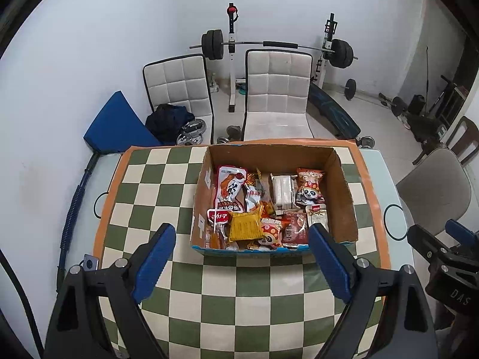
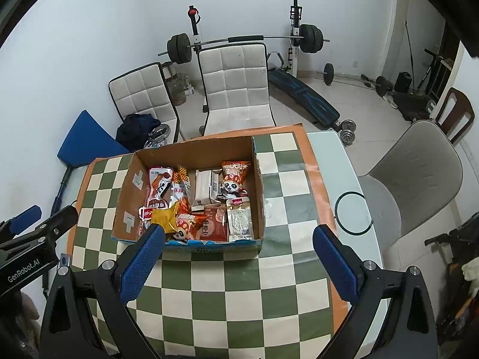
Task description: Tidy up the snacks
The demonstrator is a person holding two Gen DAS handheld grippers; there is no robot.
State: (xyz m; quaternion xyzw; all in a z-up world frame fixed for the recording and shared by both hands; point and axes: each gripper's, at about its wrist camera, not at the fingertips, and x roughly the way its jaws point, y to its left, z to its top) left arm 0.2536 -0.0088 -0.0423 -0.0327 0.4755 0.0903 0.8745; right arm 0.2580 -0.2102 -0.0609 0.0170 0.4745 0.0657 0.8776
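An open cardboard box (image 1: 348, 191) sits on the checkered tablecloth (image 1: 239, 284) and holds several snack packs: a red-and-white pouch (image 1: 229, 188), a yellow pack (image 1: 245, 226), a panda pack (image 1: 310, 190) and a white pack (image 1: 283, 191). The box also shows in the right wrist view (image 2: 259, 179). My left gripper (image 1: 242, 239) is open and empty, held above the table just in front of the box. My right gripper (image 2: 239, 240) is open and empty, also in front of the box, to the right of the left one.
Two white padded chairs (image 1: 277, 89) stand behind the table, with a barbell rack (image 1: 269, 45) at the wall. A grey chair (image 2: 419, 173) stands at the table's right side. A blue cushion (image 1: 116, 122) leans at the left.
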